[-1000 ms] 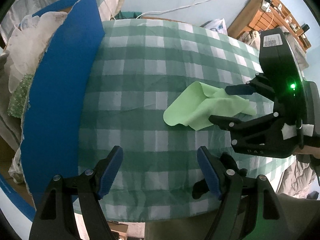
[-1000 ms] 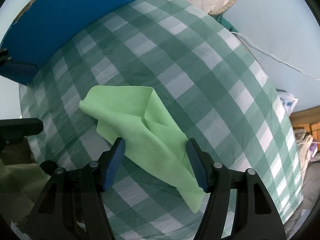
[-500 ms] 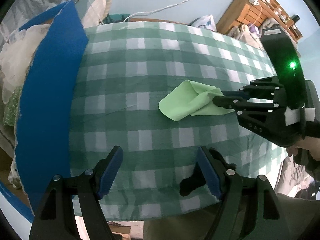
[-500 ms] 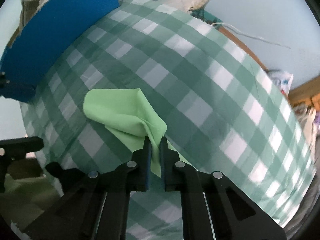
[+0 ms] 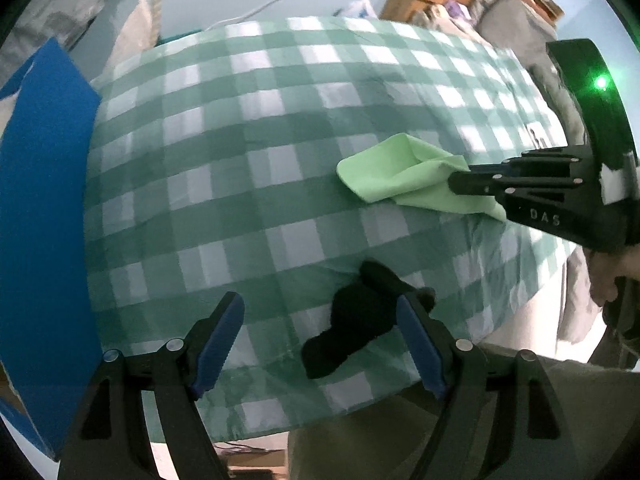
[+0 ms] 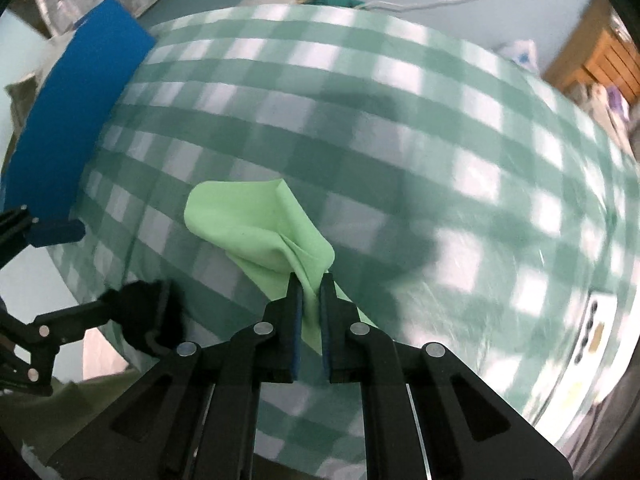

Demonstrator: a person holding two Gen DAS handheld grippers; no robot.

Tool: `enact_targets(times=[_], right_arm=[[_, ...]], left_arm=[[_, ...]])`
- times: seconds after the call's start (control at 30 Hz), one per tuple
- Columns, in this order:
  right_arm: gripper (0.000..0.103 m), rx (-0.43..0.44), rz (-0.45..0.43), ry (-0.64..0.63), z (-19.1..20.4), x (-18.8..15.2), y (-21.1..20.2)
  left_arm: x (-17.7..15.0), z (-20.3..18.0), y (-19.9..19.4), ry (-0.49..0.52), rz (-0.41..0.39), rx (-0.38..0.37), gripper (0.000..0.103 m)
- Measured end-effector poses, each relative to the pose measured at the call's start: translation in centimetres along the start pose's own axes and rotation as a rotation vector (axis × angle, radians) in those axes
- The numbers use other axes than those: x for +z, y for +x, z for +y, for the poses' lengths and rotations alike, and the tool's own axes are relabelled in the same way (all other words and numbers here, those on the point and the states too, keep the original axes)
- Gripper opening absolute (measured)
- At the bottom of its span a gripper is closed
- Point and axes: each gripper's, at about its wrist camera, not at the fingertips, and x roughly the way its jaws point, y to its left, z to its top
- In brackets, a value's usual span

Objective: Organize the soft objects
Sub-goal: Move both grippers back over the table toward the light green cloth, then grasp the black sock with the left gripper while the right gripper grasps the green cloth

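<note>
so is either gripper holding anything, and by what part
The right gripper is shut on the green cloth, pinching a bunched fold at its near edge. The left gripper is open and holds nothing.

Dim, cool light; heavy fisheye bend in both views.
Right-wrist view smeared with motion blur toward its right edge; soft shadows lay across the checked cloth (image 6: pixel 400 128); black vignette ringed corners.

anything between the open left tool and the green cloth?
Yes: a black object lies on the checked tablecloth between the left tool and the green cloth, seen in the left wrist view.
</note>
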Motion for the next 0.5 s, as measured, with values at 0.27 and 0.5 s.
enact_targets(times=[0.27,0.5], right_arm=[[0.007,0.031,-0.006,0.183,-2.3,-3.7,-0.2],[0.036,0.070,-0.021,0.218,-2.4,-5.1,-0.9]], left_arm=[[-0.5,-1.3,1.3,0.104,0.032,0.011,0.085],[0.1,-2.5,2.2,0.165,0.046,0.008,0.085]])
